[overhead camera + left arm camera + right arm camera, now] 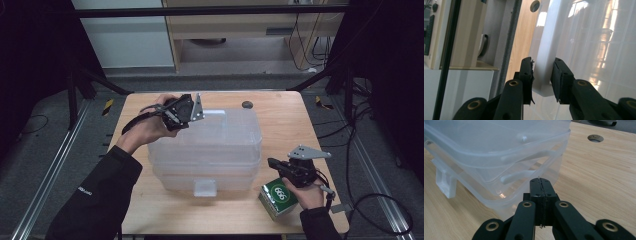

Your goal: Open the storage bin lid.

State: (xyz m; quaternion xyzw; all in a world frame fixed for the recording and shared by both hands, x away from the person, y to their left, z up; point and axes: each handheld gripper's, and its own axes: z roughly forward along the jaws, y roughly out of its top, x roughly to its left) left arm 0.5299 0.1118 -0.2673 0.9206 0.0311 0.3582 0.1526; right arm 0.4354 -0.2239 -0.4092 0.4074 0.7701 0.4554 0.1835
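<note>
left gripper (542, 80) straddles the clear bin's (210, 145) latch (546, 62); right gripper (541, 192) closed, empty

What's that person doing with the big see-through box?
A person is working at a wooden table with a hand-held gripper in each hand. The left hand-held gripper has its jaws around the white handle at the far edge of the clear plastic box, though a small gap shows on one side. The right hand-held gripper is shut, holds nothing and sits near the box's front right corner. A green carton lies beside that hand.
</note>
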